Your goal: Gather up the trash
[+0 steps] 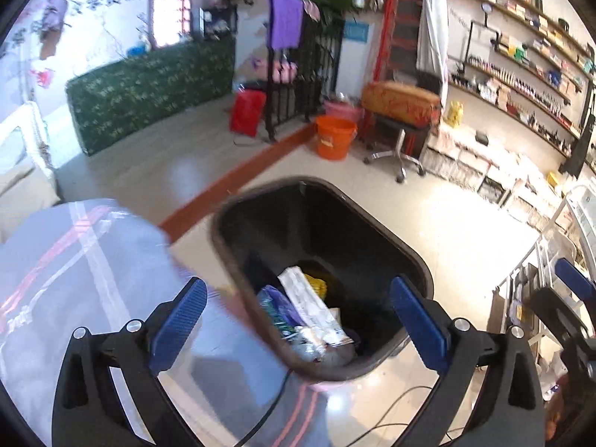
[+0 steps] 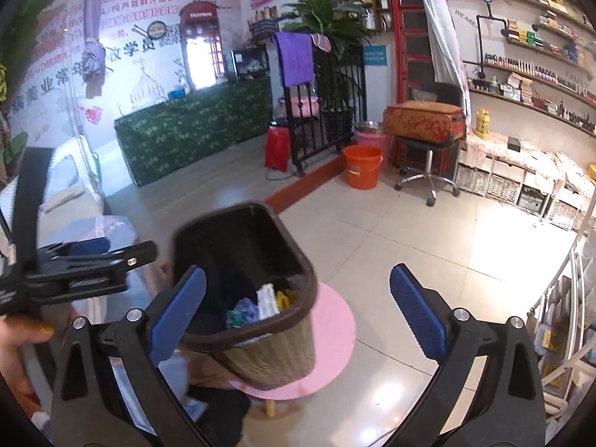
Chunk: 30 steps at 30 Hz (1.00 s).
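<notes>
A dark brown trash bin with a woven side stands tilted on a small pink round table. It also shows in the right wrist view. Inside lie several wrappers: a white one, a purple-blue one and a yellow one. My left gripper is open and empty, right above the bin's mouth. My right gripper is open and empty, just above and to the right of the bin. The left gripper also shows at the left of the right wrist view.
A translucent plastic bag fills the lower left. An orange bucket, a pink bucket, a stool with a red suitcase and a black railing stand behind. Shelves line the right wall. Cables lie on the tiled floor.
</notes>
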{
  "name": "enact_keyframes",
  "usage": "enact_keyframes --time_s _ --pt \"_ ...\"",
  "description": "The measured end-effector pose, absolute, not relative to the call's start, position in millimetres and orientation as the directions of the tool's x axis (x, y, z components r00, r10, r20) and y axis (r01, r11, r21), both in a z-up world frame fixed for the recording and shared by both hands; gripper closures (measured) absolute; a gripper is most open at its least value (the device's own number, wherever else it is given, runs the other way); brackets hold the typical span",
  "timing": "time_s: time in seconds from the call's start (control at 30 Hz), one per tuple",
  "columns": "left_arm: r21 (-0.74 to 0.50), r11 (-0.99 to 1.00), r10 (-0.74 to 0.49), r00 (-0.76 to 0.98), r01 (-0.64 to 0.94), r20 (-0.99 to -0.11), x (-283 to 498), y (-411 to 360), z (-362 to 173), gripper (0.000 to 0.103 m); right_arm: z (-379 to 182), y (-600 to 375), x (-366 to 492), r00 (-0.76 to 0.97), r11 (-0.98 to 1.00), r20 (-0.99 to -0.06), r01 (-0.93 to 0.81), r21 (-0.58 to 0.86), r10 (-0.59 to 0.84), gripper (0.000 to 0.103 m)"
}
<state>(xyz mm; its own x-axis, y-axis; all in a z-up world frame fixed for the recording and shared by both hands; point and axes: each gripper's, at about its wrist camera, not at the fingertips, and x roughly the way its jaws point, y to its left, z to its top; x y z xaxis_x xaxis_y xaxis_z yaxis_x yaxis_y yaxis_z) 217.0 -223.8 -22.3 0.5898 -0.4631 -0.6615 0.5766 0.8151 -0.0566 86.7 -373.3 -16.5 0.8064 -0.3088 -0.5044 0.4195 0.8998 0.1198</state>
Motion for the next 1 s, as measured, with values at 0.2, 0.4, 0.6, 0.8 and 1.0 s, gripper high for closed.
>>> enact_keyframes --time_s 0.2,0.4,0.6,0.8,1.0 --pt "-0.018 0.880 -0.388 0.697 0.474 -0.603 181.1 -159.3 -2.1 0.006 3.1 -317.8 69.9 0.858 0.930 -0.405 0.365 0.050 -0.315 0.006" --pt "-0.023 0.939 -0.306 0.802 0.343 -0.513 141.7 -95.5 14.5 0.006 20.9 -270.6 49.9 0.893 0.949 -0.358 0.310 0.051 -0.273 0.006" --pt "-0.012 0.961 -0.250 0.856 0.275 -0.451 103.5 -55.9 27.3 0.006 27.3 -240.7 27.8 0.911 0.955 -0.316 0.293 0.049 -0.263 0.006" --pt "-0.030 0.974 -0.215 0.887 0.222 -0.408 68.9 -36.3 29.7 0.006 26.9 -223.2 7.5 0.921 0.968 -0.320 0.247 0.044 -0.220 0.006" --pt "-0.040 0.981 -0.190 0.902 0.189 -0.388 43.9 -28.7 27.0 0.006 23.6 -208.7 -12.6 0.923 0.967 -0.304 0.252 0.023 -0.234 0.006"
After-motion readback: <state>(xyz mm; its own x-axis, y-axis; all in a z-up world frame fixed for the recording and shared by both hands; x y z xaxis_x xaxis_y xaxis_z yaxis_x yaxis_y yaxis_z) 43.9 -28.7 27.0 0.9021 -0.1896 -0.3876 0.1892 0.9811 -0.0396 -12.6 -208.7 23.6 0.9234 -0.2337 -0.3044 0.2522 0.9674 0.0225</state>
